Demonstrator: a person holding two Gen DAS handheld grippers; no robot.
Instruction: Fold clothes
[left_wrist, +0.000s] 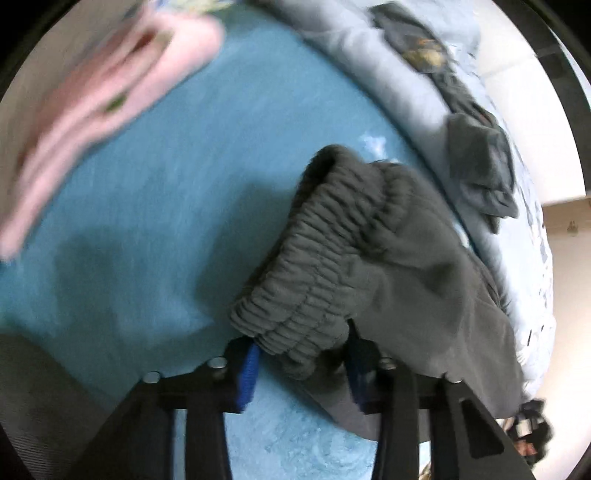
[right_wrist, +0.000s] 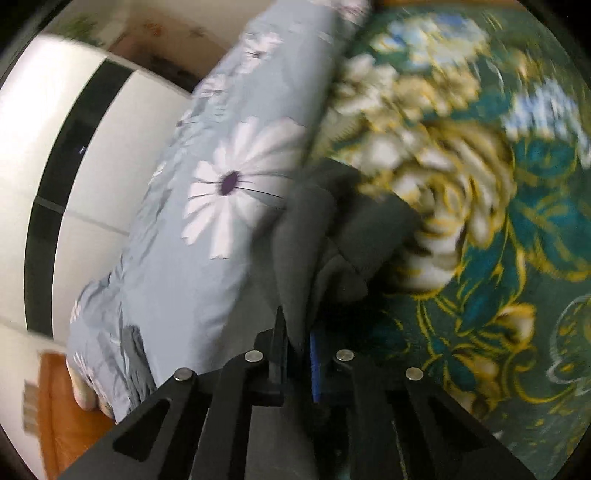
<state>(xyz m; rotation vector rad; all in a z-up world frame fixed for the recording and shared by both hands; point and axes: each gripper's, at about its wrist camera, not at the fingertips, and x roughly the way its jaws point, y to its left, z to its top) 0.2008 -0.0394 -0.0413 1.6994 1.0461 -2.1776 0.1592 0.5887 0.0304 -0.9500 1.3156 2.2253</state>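
In the left wrist view my left gripper (left_wrist: 301, 363) is shut on the ribbed elastic waistband of grey trousers (left_wrist: 354, 258), which hang bunched above a blue bed sheet (left_wrist: 147, 184). In the right wrist view my right gripper (right_wrist: 299, 350) is shut on a fold of the same grey cloth (right_wrist: 325, 236); its blue pads press close on the fabric. The rest of the garment is hidden behind the folds.
A pink folded garment (left_wrist: 96, 96) lies at the far left of the sheet. A pale blue flowered duvet (left_wrist: 388, 74) with dark clothes (left_wrist: 480, 162) on it runs along the right. A green floral blanket (right_wrist: 480, 184) and a white wardrobe (right_wrist: 74, 147) show in the right wrist view.
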